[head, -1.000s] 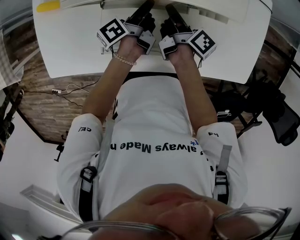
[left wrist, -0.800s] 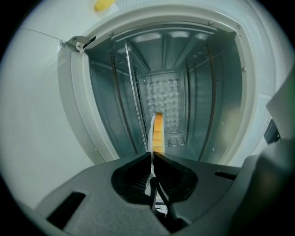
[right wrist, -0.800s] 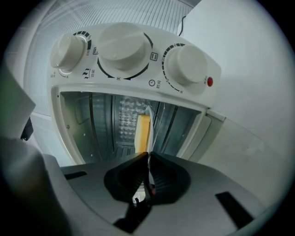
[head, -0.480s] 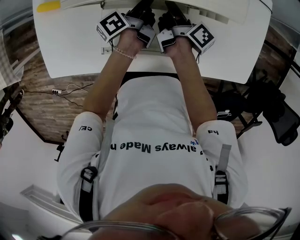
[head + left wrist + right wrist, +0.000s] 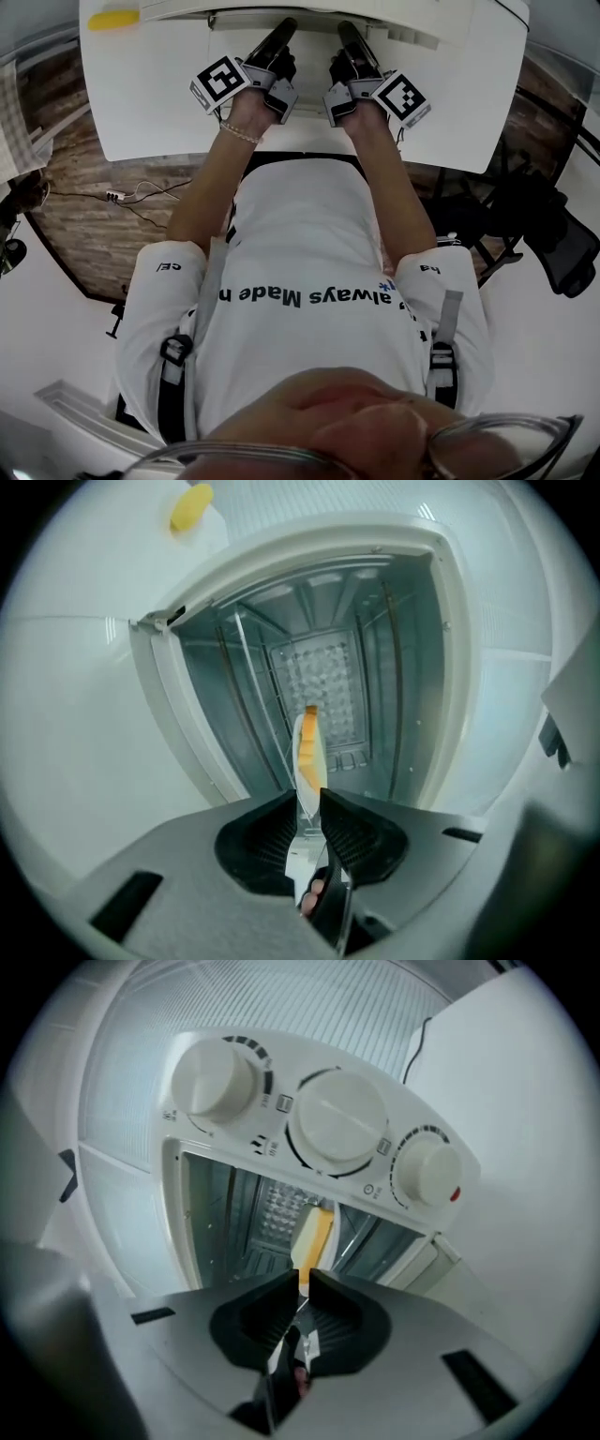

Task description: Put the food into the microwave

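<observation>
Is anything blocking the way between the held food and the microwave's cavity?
Nothing visible does. The left hand-held gripper and right hand-held gripper both clamp the plate of food, and the microwave stands open straight ahead of it, no door across.

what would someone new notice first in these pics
The left gripper and right gripper both clamp a thin white plate of orange food, pointed into the open microwave. Three big white knobs sit beside that opening in the right gripper view.

Yellow food [image 5: 307,745], perhaps on a plate [image 5: 304,801], at open microwave [image 5: 328,682].
</observation>
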The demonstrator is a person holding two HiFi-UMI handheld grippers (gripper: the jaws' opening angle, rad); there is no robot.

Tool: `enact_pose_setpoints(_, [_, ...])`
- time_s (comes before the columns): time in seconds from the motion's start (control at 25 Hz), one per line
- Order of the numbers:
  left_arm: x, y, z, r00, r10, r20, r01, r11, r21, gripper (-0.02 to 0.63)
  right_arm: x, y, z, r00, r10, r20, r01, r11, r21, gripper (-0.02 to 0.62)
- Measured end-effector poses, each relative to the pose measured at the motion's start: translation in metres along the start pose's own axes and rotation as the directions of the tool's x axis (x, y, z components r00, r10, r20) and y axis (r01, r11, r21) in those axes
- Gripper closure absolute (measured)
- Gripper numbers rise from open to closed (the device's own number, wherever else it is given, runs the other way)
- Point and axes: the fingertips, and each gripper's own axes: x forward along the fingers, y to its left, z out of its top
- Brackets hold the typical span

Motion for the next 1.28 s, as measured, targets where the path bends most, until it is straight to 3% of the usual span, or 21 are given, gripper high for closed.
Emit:
enact_pose_setpoints(0.2, [-0.010, -0.021, -0.003, 1.000, -0.014, -0.019, 0.017, 0.984, 0.177, 0.543, -0.022, 0.013, 0.014, 0.999, 0.010, -0.042, -0.018, 0.983, -0.185, 0.572])
enact_pose_setpoints(0.36, [-0.021, -0.044, -0.004, 0.999, -0.032, -0.023, 0.037, 0.963, 0.265, 0.560, -0.039, 0.039, 0.021, 0.997, 0.041, -0.065, -0.057, 0.962, -0.265, 0.572])
enact_pose_setpoints(0.48, [-0.038, -0.076, -0.010, 0.997, -0.071, -0.023, 0.075, 0.931, 0.357, 0.566, -0.058, 0.074, 0.022, 0.994, 0.076, -0.078, -0.101, 0.913, -0.394, 0.572])
enact_pose_setpoints(0.64, [-0.057, -0.120, -0.014, 0.991, -0.130, -0.033, 0.130, 0.868, 0.478, 0.568, -0.076, 0.113, 0.025, 0.991, 0.108, -0.078, -0.134, 0.841, -0.525, 0.572])
enact_pose_setpoints(0.8, [-0.074, -0.158, -0.013, 0.986, -0.165, -0.036, 0.154, 0.789, 0.595, 0.568, -0.089, 0.148, 0.026, 0.988, 0.129, -0.084, -0.153, 0.758, -0.634, 0.572])
enact_pose_setpoints(1.08, [-0.093, -0.205, -0.020, 0.988, -0.153, -0.034, 0.127, 0.649, 0.751, 0.568, -0.119, 0.193, 0.034, 0.988, 0.137, -0.076, -0.142, 0.581, -0.801, 0.572])
enact_pose_setpoints(1.28, [-0.112, -0.234, -0.019, 0.984, -0.175, -0.019, 0.117, 0.567, 0.815, 0.568, -0.136, 0.224, 0.028, 0.988, 0.138, -0.069, -0.127, 0.472, -0.873, 0.572])
